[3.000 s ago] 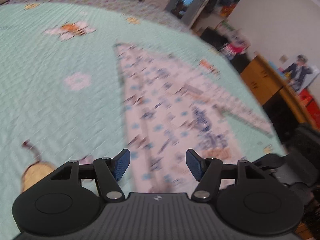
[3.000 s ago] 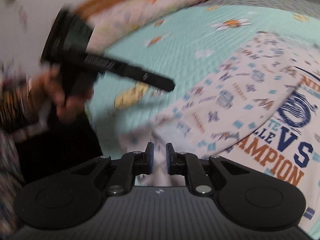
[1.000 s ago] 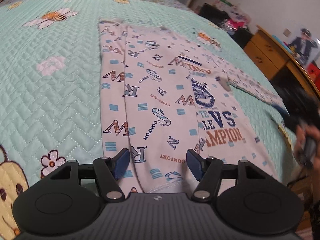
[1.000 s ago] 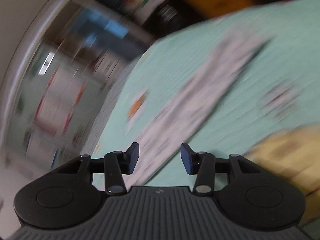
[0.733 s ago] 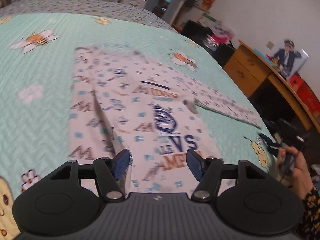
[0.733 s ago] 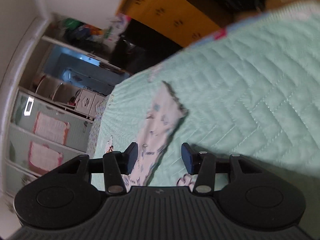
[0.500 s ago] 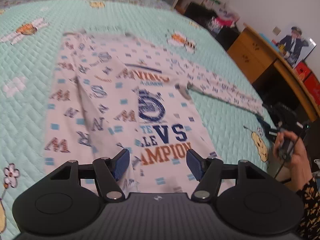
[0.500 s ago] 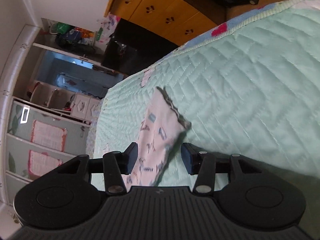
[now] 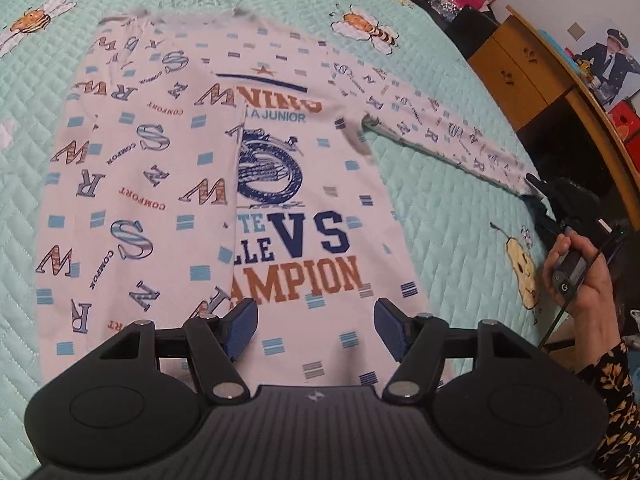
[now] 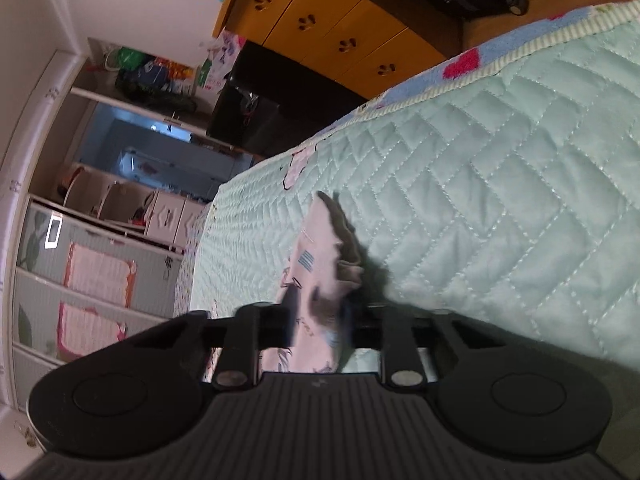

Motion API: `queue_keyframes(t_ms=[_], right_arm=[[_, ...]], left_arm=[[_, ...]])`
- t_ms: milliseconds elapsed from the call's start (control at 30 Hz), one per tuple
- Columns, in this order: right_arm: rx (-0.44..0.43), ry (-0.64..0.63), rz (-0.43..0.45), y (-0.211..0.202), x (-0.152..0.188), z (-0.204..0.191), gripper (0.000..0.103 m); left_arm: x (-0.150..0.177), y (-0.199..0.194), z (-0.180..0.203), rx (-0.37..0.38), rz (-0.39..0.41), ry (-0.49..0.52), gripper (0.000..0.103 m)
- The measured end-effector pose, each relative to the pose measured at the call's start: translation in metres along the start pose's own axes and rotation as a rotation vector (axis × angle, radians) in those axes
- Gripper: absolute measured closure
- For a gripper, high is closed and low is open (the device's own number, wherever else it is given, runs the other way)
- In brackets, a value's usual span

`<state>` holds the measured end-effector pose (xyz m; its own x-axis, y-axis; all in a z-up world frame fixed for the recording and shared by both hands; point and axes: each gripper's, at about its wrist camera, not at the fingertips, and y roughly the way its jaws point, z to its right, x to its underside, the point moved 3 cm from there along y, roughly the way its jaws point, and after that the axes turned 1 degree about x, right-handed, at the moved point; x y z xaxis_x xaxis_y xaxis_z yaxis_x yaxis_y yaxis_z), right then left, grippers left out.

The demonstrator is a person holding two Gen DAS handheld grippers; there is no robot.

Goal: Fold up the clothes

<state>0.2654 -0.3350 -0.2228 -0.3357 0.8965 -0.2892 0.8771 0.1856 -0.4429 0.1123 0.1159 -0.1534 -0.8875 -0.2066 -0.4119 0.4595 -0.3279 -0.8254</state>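
A white long-sleeved shirt (image 9: 280,184) printed with letters and "VS CHAMPION" lies flat on the mint quilted bed (image 9: 448,240). Its left side is folded over the body; its right sleeve (image 9: 436,128) stretches out to the right. My left gripper (image 9: 316,328) is open and empty, hovering over the shirt's near hem. My right gripper (image 10: 320,328) is closing around the cuff (image 10: 320,264) of that sleeve; the fingers are blurred. In the left wrist view the right gripper (image 9: 540,190) sits at the sleeve's far end, held by a hand.
An orange wooden desk and drawers (image 9: 532,76) stand right of the bed, also seen in the right wrist view (image 10: 340,28). The bed's edge (image 10: 520,56) is near the cuff. Shelves and cabinets (image 10: 100,240) line the far wall.
My right gripper moved from the shirt's left side to the right sleeve's cuff and has narrowed its jaws around it. My left gripper shifted right over the shirt's hem, still open.
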Motion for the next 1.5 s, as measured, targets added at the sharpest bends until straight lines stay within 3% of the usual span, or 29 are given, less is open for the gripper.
queue_keyframes(t_ms=[167,367,533,767,867,1200,1367,1500], right_arm=[[-0.036,-0.222,-0.013,-0.006,0.009,-0.034,0.088],[-0.120,-0.496,-0.027,-0.016,0.046,-0.092,0.088],[-0.186,-0.696,-0.132,-0.025,0.105,-0.120,0.088],[-0.268,-0.883,-0.314,-0.042,0.187,-0.137,0.088],[-0.260,-0.970,-0.362,-0.045,0.209,-0.138,0.088],[-0.201,-1.016,-0.381,-0.051,0.231,-0.119,0.088],[-0.178,-1.166,-0.355,-0.059,0.237,-0.118,0.087],[-0.159,-1.286,-0.332,-0.065,0.242,-0.118,0.067]], left_arm=[[-0.001,-0.001,-0.006,0.025,0.004,-0.025,0.036],[-0.010,-0.005,-0.001,-0.034,0.030,0.041,0.036],[-0.014,0.000,-0.004,-0.133,0.015,0.102,0.036],[-0.008,0.013,-0.022,-0.169,-0.025,0.092,0.036],[-0.007,0.016,-0.021,-0.171,-0.024,0.107,0.033],[-0.008,0.021,-0.018,-0.174,-0.029,0.128,0.028],[-0.008,0.021,-0.019,-0.169,-0.033,0.126,0.027],[-0.008,0.022,-0.017,-0.170,-0.035,0.131,0.024]])
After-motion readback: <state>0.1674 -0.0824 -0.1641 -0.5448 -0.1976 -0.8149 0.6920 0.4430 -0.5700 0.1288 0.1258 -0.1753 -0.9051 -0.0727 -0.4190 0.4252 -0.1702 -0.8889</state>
